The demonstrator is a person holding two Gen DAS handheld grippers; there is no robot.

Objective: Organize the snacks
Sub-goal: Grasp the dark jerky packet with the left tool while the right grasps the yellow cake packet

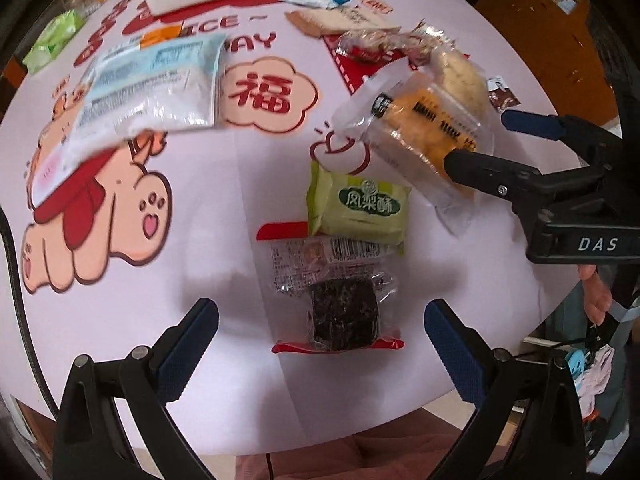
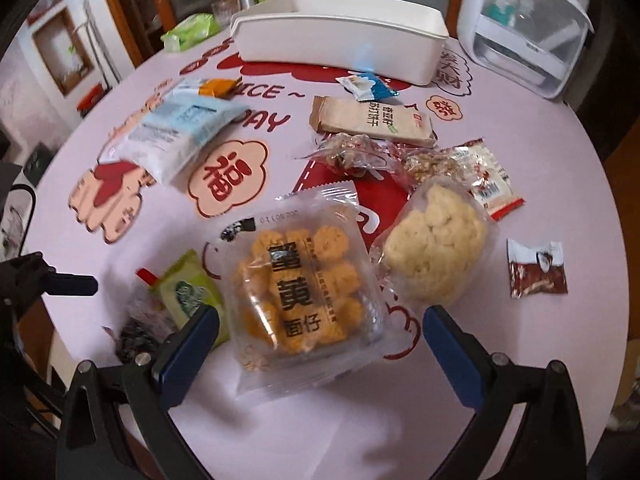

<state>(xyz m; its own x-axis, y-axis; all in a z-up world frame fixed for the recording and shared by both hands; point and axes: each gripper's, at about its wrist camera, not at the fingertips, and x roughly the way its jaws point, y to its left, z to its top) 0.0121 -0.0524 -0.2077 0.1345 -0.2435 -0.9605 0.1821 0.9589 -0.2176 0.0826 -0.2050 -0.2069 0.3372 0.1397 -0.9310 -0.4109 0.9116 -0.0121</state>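
Observation:
Several wrapped snacks lie on a round table with a pink printed cloth point(image 1: 240, 200). My left gripper point(image 1: 320, 332) is open, its fingers on either side of a clear pack with a dark square cake point(image 1: 340, 308). A green pastry pack point(image 1: 360, 208) lies just beyond it. My right gripper point(image 2: 320, 344) is open over a clear pack of yellow egg-yolk cookies point(image 2: 300, 288), which also shows in the left wrist view point(image 1: 424, 136). The right gripper also shows in the left wrist view point(image 1: 476, 138). A white rectangular bin point(image 2: 340, 36) stands at the far side.
A pale puffed snack point(image 2: 436, 244), a small brown sachet point(image 2: 536, 268), a beige bar point(image 2: 372, 120), nut packs point(image 2: 360, 152) and a light blue bag point(image 2: 188, 132) lie scattered. A white appliance point(image 2: 524, 24) stands at the back right. The table edge is near.

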